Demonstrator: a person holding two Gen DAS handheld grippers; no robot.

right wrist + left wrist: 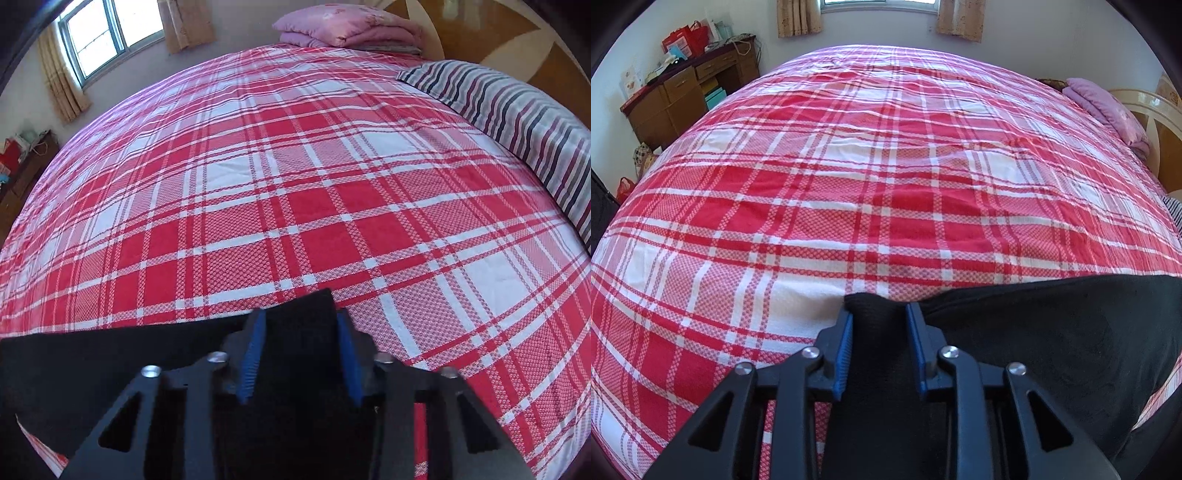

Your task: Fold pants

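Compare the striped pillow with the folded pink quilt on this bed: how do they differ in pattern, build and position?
Pattern: the striped pillow carries dark and reddish stripes on pale cloth; the pink quilt is nearly plain pink.
Build: the pillow is one puffed piece; the quilt is folded into stacked layers.
Position: in the right wrist view the pillow lies nearer the camera, the quilt further back.
Shared: both rest on the plaid bedcover near the headboard.

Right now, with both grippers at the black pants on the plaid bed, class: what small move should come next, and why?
Probably lift both together and carry the edge forward over the bedspread. The left gripper and right gripper each pinch the black pants, and open bed lies ahead.
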